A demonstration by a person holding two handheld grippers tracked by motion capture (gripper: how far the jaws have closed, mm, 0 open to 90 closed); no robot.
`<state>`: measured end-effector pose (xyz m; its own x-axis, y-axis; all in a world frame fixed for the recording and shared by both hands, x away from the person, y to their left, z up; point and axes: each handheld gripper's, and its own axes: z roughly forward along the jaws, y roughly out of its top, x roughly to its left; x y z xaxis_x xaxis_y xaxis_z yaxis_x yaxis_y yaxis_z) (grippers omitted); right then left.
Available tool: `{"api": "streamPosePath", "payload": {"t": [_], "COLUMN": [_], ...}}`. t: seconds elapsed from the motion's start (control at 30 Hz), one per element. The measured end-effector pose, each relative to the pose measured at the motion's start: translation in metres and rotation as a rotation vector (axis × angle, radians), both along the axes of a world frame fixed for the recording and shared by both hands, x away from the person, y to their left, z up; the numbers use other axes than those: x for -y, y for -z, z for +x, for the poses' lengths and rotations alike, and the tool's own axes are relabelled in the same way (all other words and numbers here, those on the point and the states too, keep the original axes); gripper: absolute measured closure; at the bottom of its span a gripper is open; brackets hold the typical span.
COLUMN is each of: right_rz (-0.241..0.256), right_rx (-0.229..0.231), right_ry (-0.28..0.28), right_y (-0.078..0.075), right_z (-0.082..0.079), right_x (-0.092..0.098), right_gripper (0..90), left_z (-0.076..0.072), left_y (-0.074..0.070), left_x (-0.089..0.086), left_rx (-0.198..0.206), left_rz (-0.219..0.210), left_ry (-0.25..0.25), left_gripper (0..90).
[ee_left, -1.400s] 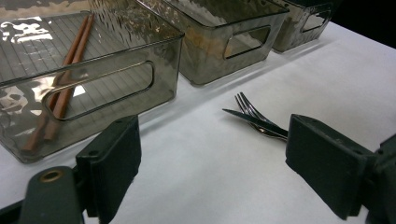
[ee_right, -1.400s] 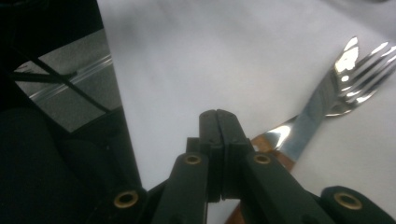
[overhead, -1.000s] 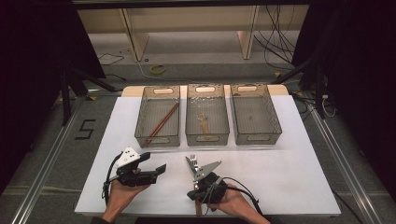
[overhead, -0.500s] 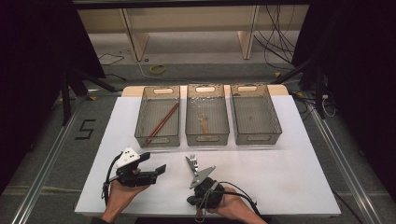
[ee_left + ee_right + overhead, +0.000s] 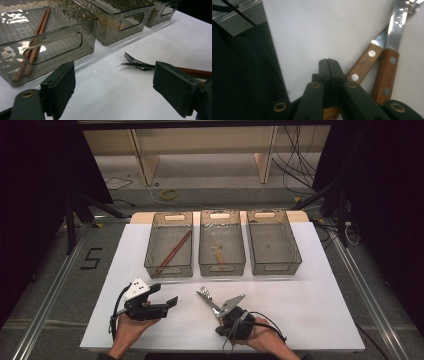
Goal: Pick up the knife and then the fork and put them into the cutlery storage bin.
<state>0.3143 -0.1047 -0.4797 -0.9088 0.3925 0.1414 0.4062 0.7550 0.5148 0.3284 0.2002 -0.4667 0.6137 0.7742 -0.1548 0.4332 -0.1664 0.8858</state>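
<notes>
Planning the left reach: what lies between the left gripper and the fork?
Only bare white table separates the left gripper from the fork, per the left gripper view.

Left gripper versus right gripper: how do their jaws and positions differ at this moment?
The left gripper has its jaws wide apart, holding nothing; the right gripper has its jaws pressed together. The left gripper points toward the bins; the right lies beside two wooden-handled utensils on the white table. Both rest low, each in a hand.

Black hand-held gripper [image 5: 328, 62], brass rivets; left hand-held gripper [image 5: 167, 301] white-topped, black cable.
</notes>
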Motion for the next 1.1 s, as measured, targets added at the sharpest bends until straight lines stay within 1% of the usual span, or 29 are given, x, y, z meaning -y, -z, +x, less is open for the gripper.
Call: {"api": "streamPosePath", "payload": {"t": [0.17, 0.27, 0.3, 0.4, 0.5, 0.57, 0.63, 0.73, 0.77, 0.83, 0.87, 0.93, 1.03, 1.07, 1.1], "right_rz": [-0.004, -0.008, -0.011, -0.017, -0.03, -0.034, -0.035, -0.039, -0.034, -0.003, 0.008, 0.025, 0.045, 0.046, 0.037], "right_rx": [-0.001, 0.0, -0.005, 0.005, 0.007, 0.023, 0.005, 0.012, 0.016, 0.018, 0.033, 0.065, 0.084, 0.086, 0.091], "right_ry": [0.036, 0.041, 0.047, 0.05, 0.065, 0.067, 0.074, 0.072, 0.069, 0.067, 0.069, 0.077, 0.101, 0.101, 0.096], "right_y": [-0.001, -0.001, -0.002, -0.002, -0.003, -0.003, -0.004, -0.004, -0.005, -0.012, -0.016, -0.024, -0.032, -0.034, -0.035], "right_z": [0.009, 0.014, 0.016, 0.019, 0.021, 0.023, 0.025, 0.025, 0.025, 0.025, 0.026, 0.028, 0.035, 0.038, 0.04], "right_x": [0.016, 0.021, 0.022, 0.025, 0.028, 0.03, 0.032, 0.031, 0.031, 0.033, 0.035, 0.037, 0.041, 0.042, 0.043], "right_gripper": [90.0, 90.0, 90.0, 90.0, 90.0, 90.0, 90.0, 90.0, 90.0, 90.0, 88.2, 80.5, 68.7, 64.6, 63.1], "left_z": [0.0, 0.0, 0.0, 0.0, 0.0, 0.0, 0.0, 0.0, 0.0, 0.0, 0.0, 0.0, 0.0, 0.0, 0.0], "left_y": [0.0, 0.0, 0.0, 0.0, 0.0, 0.0, 0.0, 0.0, 0.0, 0.0, 0.001, 0.001, 0.001, 0.001, 0.001], "left_x": [0.0, 0.0, 0.0, 0.0, 0.0, 0.0, 0.0, 0.0, 0.0, 0.0, 0.0, 0.001, 0.001, 0.001, 0.001], "left_rx": [0.0, 0.001, 0.001, 0.001, 0.002, 0.001, 0.002, 0.002, 0.002, -0.001, -0.001, 0.0, -0.001, -0.002, -0.003], "left_rz": [-0.002, -0.001, -0.001, -0.001, 0.0, -0.001, 0.0, 0.0, 0.0, -0.002, -0.002, -0.003, -0.003, -0.002, -0.003], "left_ry": [0.0, 0.0, 0.0, -0.001, 0.001, 0.0, 0.0, 0.0, 0.0, -0.001, -0.001, -0.002, -0.001, 0.0, 0.0], "left_gripper": [17.7, 17.7, 17.7, 17.6, 17.6, 17.7, 17.6, 17.6, 17.7, 17.7, 17.7, 17.6, 17.6, 17.7, 17.6]}}
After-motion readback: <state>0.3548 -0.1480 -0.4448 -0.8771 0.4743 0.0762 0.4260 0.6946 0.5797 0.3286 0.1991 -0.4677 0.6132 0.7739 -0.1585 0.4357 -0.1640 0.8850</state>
